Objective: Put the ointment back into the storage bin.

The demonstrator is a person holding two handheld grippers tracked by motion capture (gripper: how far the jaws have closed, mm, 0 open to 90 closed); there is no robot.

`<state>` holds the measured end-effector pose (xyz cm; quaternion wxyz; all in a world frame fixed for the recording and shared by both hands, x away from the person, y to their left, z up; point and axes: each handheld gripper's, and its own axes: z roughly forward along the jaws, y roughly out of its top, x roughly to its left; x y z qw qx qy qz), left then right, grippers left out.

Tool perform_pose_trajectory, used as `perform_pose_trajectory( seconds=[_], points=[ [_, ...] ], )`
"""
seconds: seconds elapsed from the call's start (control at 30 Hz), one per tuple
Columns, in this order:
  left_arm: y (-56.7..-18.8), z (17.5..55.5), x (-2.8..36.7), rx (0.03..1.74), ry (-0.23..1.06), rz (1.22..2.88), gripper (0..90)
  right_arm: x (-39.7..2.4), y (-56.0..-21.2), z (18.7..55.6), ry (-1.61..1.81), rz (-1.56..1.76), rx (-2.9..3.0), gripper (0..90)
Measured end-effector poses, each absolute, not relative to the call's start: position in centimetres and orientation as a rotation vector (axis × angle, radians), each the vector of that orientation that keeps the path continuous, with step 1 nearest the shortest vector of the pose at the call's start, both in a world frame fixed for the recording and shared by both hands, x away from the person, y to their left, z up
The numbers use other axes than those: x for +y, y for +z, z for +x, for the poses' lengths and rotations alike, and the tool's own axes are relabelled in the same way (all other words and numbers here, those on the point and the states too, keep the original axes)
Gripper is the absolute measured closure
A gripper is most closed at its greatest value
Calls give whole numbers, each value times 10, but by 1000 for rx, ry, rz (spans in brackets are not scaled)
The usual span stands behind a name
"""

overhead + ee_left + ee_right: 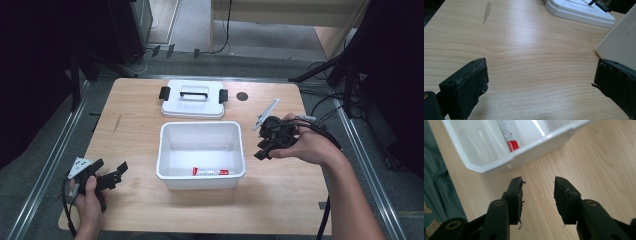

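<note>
A white plastic bin [201,154] sits mid-table with a red-and-white tube [210,172] lying on its floor near the front wall; the tube [508,135] also shows in the right gripper view. The bin's white lid [193,98] with black handle and clips lies behind it. My right gripper [262,150] hovers just right of the bin, jaws open with nothing between its pads [517,195]. My left gripper [111,172] rests over the table's front left, jaws wide open and empty, its pads [469,82] above bare wood.
A wooden table [135,130] carries everything; a dark round hole [242,96] lies right of the lid. The bin wall [621,45] and lid [579,11] stand to the right in the left gripper view. Dark equipment and cables surround the table.
</note>
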<state>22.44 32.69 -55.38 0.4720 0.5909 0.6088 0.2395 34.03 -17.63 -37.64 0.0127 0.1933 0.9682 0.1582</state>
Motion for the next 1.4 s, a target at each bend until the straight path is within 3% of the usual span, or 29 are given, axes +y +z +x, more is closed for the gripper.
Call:
perform_pose_trajectory(
  seconds=[0.1,0.2,0.33,0.4,0.47,0.5,0.67,0.9,1.4],
  points=[
    [-554,224,327,1490,586,1451,0,-185,-382,341,512,690,2988,573],
    [-554,224,327,1491,587,1450,0,-203,-392,337,570,816,2906,462],
    [-554,224,327,1490,588,1451,0,-215,-401,334,540,887,2841,388],
    [-554,224,327,1490,589,1452,0,-228,-410,331,565,991,2765,292],
    [-554,224,327,1490,589,1453,0,-232,-413,330,577,1022,2732,267],
    [-554,224,327,1490,590,1453,0,-240,-418,328,600,1095,2674,150],
    [-554,224,327,1491,591,1455,0,-253,-432,323,669,1201,2597,4],
    [-554,224,326,1491,592,1457,0,-280,-463,306,855,1381,2369,0],
    [-553,224,326,1493,592,1458,0,-318,-510,264,994,1404,2064,0]
  ],
)
